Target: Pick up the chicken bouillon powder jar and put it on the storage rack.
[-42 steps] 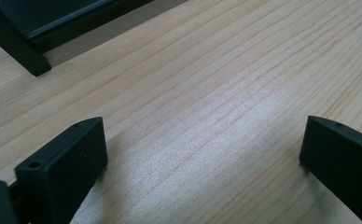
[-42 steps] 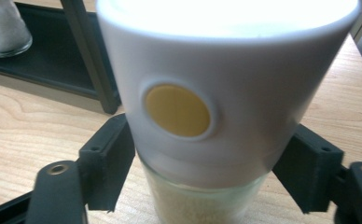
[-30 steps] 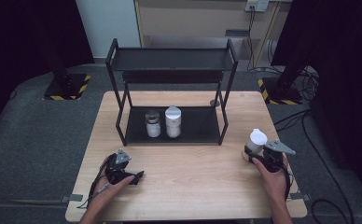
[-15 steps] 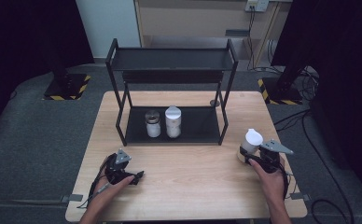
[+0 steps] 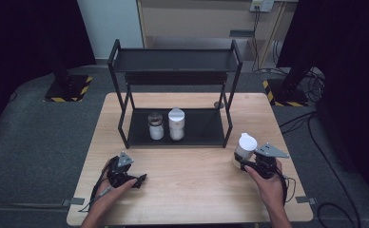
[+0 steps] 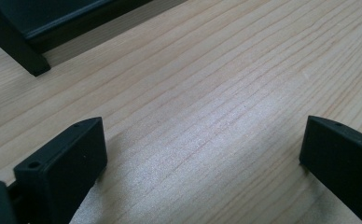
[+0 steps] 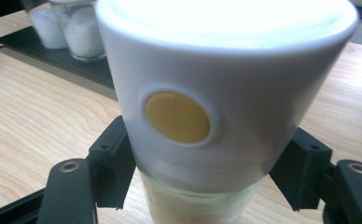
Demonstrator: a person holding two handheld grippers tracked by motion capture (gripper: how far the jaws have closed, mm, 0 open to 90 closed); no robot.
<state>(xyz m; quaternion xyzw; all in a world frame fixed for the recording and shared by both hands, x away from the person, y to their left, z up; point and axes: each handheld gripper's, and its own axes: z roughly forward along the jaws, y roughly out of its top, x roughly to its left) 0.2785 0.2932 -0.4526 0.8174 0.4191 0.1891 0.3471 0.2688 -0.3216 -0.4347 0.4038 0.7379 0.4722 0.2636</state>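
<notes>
Right gripper (image 5: 246,162) is clamped on a glass jar (image 5: 245,146) with a white lid, both pads squeezing the glass just under the lid. In the right gripper view the jar (image 7: 226,93) sits upright between the two black jaws, and a round yellow button faces the camera on the side of the lid. Something pale and grainy shows through the glass below. Whether the jar's base touches the wooden table (image 5: 192,190) I honestly can't tell.

Ahead of that gripper and off to its left is a black two-tier rack (image 5: 173,61), with its near right leg pretty close by. On the rack's bottom shelf stand two more jars, just beside each other: one with a grey lid (image 5: 155,126) and a taller one with a white lid (image 5: 176,123).

Left gripper (image 5: 128,178) is well apart from all this, on the other side of the table, down on the wood in the person's hand. Its jaws are spread wide with nothing between them but bare wood grain, and a corner of the rack's base (image 6: 30,60) is just ahead of it.
</notes>
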